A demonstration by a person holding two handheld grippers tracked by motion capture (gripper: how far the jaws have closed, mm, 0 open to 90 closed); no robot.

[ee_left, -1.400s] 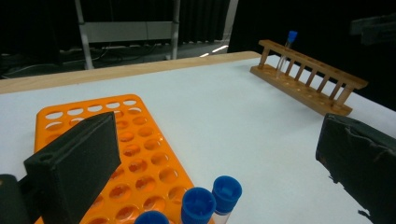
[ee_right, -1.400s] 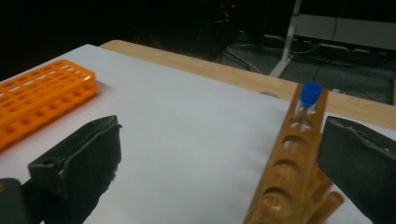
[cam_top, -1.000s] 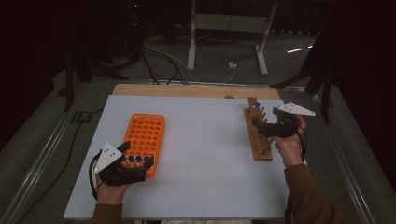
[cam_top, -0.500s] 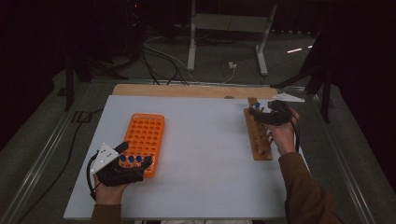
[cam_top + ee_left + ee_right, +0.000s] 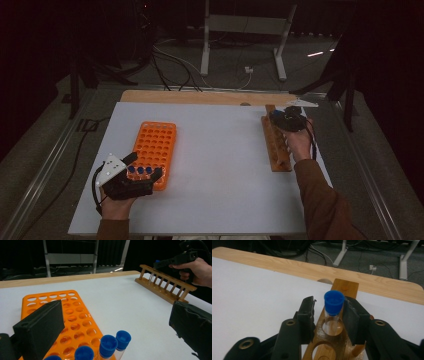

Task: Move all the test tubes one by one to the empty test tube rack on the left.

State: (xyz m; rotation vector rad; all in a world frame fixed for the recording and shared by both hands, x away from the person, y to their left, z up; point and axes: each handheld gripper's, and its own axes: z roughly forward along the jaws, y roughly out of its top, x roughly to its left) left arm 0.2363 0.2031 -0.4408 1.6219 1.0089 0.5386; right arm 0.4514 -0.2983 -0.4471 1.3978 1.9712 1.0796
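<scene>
The orange plastic tube rack (image 5: 154, 150) lies left on the white table (image 5: 215, 165); the long wooden tube rack (image 5: 276, 145) lies right, a blue-capped clear tube (image 5: 333, 307) standing in its far hole.

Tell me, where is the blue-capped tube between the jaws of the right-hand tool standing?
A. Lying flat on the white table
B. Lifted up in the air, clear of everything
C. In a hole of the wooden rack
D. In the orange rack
C. In the right gripper view the blue-capped tube stands upright with its glass end down in a hole of the wooden rack, the jaws of the right tool on either side of it.
</scene>
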